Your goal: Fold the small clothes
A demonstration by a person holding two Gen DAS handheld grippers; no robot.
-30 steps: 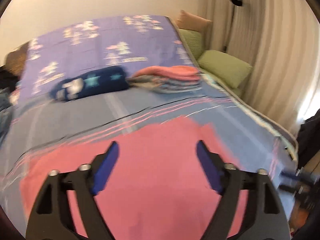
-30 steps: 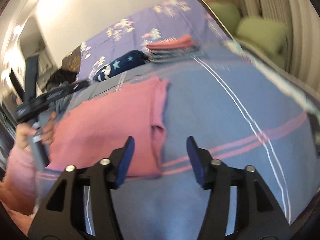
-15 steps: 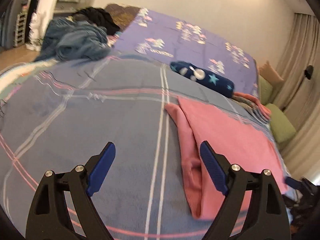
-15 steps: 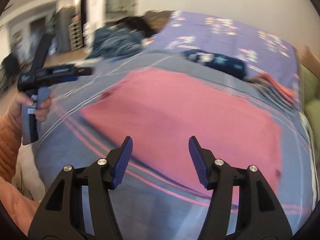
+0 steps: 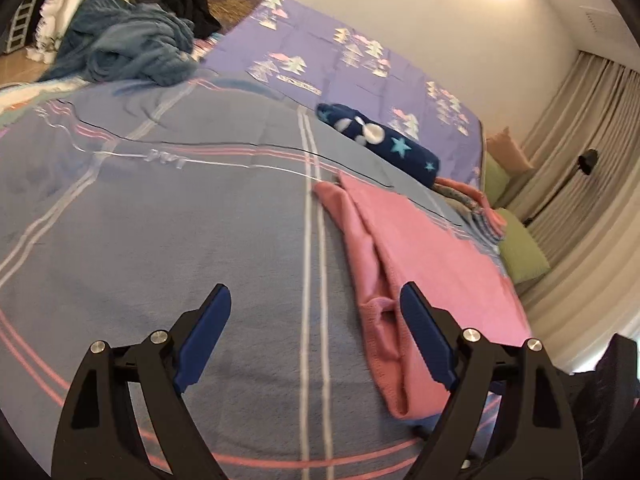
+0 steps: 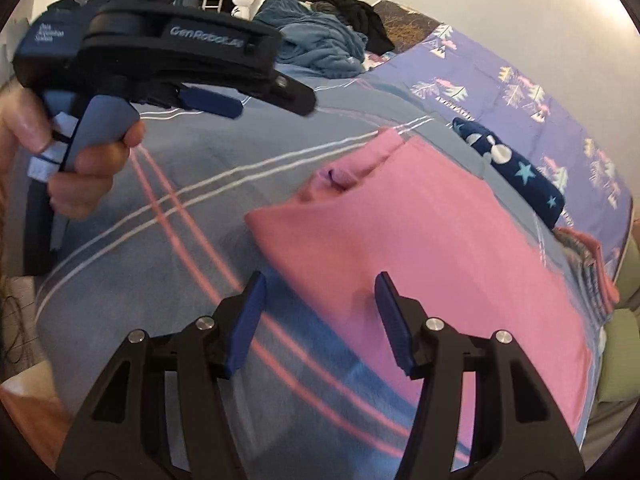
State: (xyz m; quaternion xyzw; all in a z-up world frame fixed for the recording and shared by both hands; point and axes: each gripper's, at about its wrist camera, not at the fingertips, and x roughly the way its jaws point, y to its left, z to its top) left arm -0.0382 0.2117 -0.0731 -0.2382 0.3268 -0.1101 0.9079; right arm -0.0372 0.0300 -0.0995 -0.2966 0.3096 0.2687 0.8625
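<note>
A pink garment (image 5: 432,268) lies flat on the blue-grey striped blanket (image 5: 180,216), with one long edge folded over. It also shows in the right wrist view (image 6: 420,252). My left gripper (image 5: 316,336) is open and empty, just left of the garment's near corner. It shows from the side in the right wrist view (image 6: 248,96), held in a hand above the blanket. My right gripper (image 6: 320,320) is open and empty, over the garment's near edge.
A navy star-patterned roll (image 5: 380,144) and a stack of folded clothes (image 5: 472,204) lie beyond the garment. A heap of blue and black clothes (image 5: 132,48) sits at the far left. Green cushions (image 5: 520,252) and curtains (image 5: 580,184) are at the right.
Both grippers have swung to the garment's left end and moved lower. They were over its middle and right side a second ago. The garment has not moved.
</note>
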